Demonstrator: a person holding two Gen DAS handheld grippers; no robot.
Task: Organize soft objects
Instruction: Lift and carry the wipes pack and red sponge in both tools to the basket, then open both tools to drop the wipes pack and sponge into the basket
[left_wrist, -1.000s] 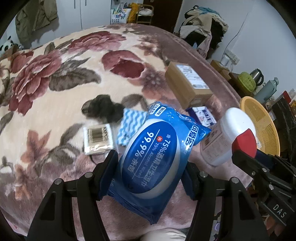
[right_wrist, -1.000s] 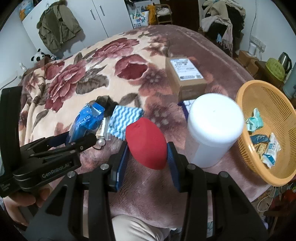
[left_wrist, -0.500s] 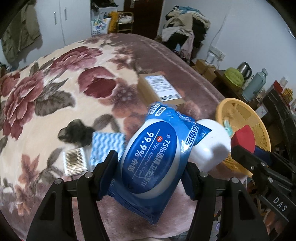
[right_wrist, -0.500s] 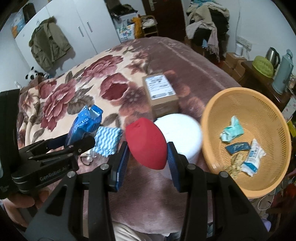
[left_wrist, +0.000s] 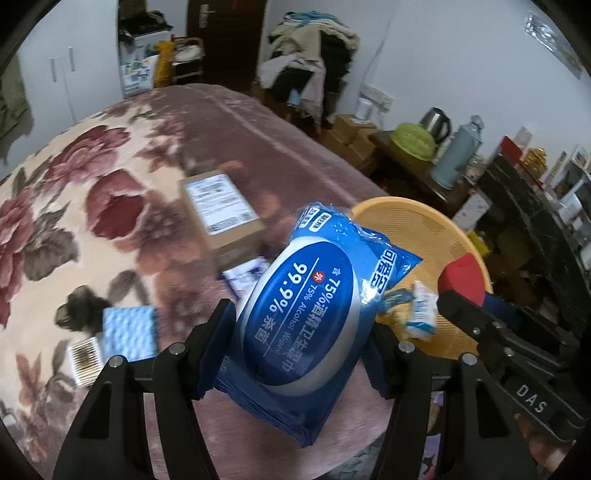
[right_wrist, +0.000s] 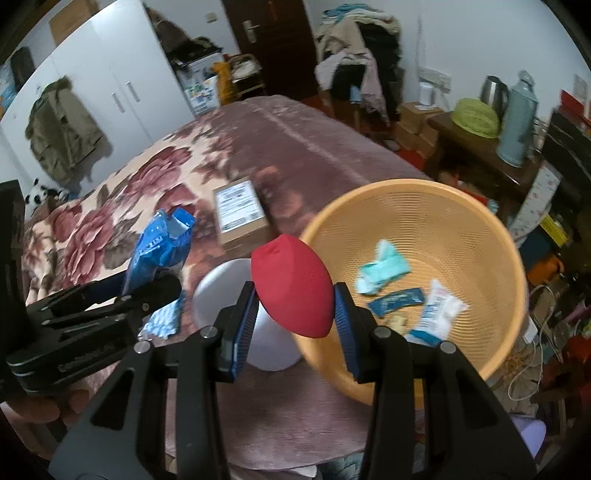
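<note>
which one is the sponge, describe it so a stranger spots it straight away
Find the big orange basket at the edge of the flowered bed. Just in front of its near-left rim, the right gripper is clamped on the sponge. It is the only plain red, egg-shaped thing; the white tub and blue wipes pack sit beside it.

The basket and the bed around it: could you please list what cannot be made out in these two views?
- Basket, left wrist view: its contents are mostly hidden behind the wipes pack.
- White tub, right wrist view: partly covered by the red sponge and a finger.
- Box label, both views: blurred, unreadable.
- Small packets in the basket, right wrist view: print too small.
</note>
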